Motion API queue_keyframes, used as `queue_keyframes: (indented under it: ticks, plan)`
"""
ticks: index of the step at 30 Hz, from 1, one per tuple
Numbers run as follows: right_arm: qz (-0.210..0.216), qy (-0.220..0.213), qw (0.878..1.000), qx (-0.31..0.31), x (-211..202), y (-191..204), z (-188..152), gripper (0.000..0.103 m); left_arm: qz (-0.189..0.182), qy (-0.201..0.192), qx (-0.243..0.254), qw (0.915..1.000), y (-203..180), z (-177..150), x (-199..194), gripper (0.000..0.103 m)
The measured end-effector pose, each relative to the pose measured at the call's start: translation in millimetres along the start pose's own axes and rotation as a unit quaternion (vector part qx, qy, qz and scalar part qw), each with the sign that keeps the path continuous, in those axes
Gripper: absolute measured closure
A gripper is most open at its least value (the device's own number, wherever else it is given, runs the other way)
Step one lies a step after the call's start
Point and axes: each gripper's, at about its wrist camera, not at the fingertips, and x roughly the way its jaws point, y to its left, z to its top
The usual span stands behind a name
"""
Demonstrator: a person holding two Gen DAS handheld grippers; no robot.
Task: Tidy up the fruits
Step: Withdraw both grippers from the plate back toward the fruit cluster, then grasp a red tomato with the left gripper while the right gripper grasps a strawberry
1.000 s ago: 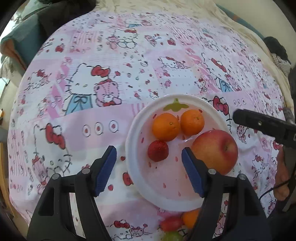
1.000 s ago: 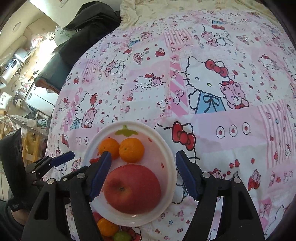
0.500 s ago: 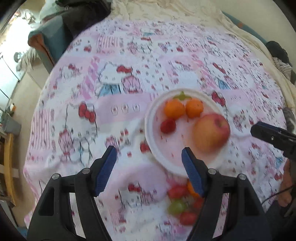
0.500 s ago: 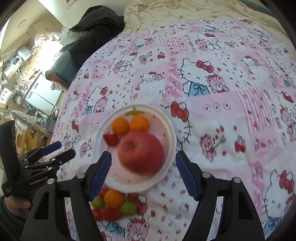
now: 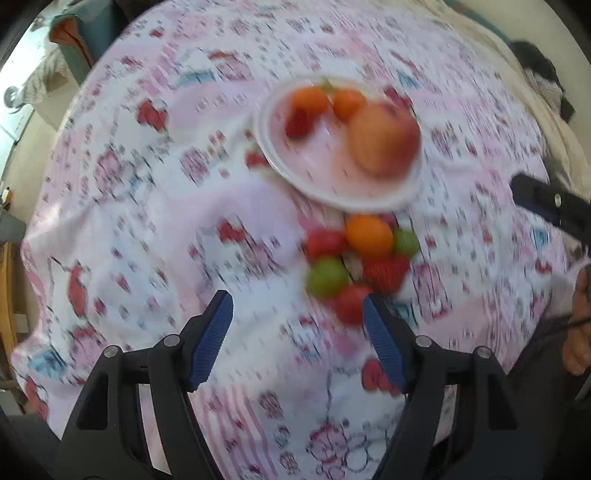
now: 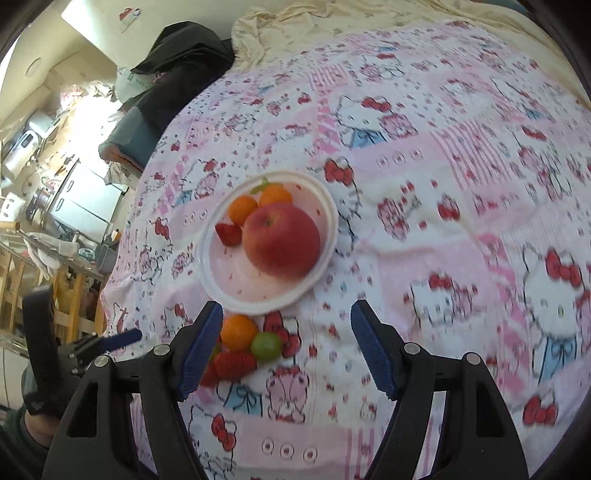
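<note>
A white plate [image 5: 369, 197] [image 6: 221, 291] on the Hello Kitty cloth holds a red apple [image 5: 384, 138] [image 6: 280, 240], two oranges [image 6: 242, 208] and a strawberry [image 6: 229, 234]. Nearer to me lies a loose pile: an orange [image 5: 369, 236] [image 6: 238, 332], green grapes [image 5: 327, 277] [image 6: 266, 345], a strawberry [image 5: 386, 271] [image 6: 234, 363] and red fruits [image 5: 325, 242]. My left gripper [image 5: 297, 343] is open and empty, just short of the pile. My right gripper [image 6: 286, 347] is open and empty, the pile by its left finger.
The patterned cloth [image 6: 461, 221] covers a bed. Dark clothing [image 6: 177, 70] and a cream blanket [image 6: 332, 26] lie at the far end. Furniture and shelves [image 6: 55, 206] stand past the left edge of the bed.
Both grippers have drawn back from the plate toward me. The plate now looks smaller and farther, and the loose fruit pile has come fully into view. Both stay open.
</note>
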Motion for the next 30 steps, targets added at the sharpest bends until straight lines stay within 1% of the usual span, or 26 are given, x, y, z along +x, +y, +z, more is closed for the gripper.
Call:
queue_keyframes:
  ticks: [3, 6, 8, 13, 15, 17, 18, 22, 26, 30]
  plan:
    - [-0.006, 0.005, 1.0, 0.011, -0.9, -3.5, -11.9, 0.028, -0.006, 0.013, 0.021, 0.9997, -13.4, -11.4, 9.6, 0.033]
    - [-0.015, 0.007, 1.0, 0.008, 0.8, -4.6, -16.0, 0.028, 0.003, 0.008, 0.048, 0.9988, -25.9, -12.8, 17.3, 0.035]
    - [-0.023, 0.007, 1.0, 0.001, 1.6, -4.2, -16.2, 0.028, 0.006, 0.004, 0.06, 0.9982, -31.9, -12.0, 20.8, 0.041]
    - [-0.029, 0.008, 1.0, 0.001, 4.1, -7.4, -15.2, 0.028, 0.007, 0.008, 0.07, 0.9975, -38.4, -8.2, 32.0, 0.045]
    - [-0.029, 0.01, 1.0, 0.001, 5.6, -7.5, -14.9, 0.028, 0.008, 0.012, 0.074, 0.9971, -40.2, -6.6, 37.6, 0.051]
    - [-0.027, 0.012, 1.0, -0.002, 6.3, -6.6, -15.0, 0.028, 0.009, 0.015, 0.076, 0.9969, -39.9, -5.6, 42.4, 0.061]
    - [-0.028, 0.012, 1.0, -0.004, 6.8, -5.5, -15.0, 0.028, 0.004, 0.018, 0.075, 0.997, -39.2, -5.3, 43.5, 0.062]
    - [-0.029, 0.015, 0.999, -0.011, 9.0, -1.8, -15.3, 0.028, -0.014, 0.019, 0.075, 0.9969, -39.5, -4.6, 41.4, 0.076]
    - [-0.025, 0.022, 0.999, -0.014, 12.8, 1.0, -16.6, 0.028, -0.035, 0.021, 0.065, 0.9971, -33.8, -5.4, 32.2, 0.076]
    - [-0.006, 0.034, 0.999, -0.007, 18.6, 4.1, -16.9, 0.028, -0.046, 0.018, 0.049, 0.9976, -23.8, -7.0, 20.7, 0.076]
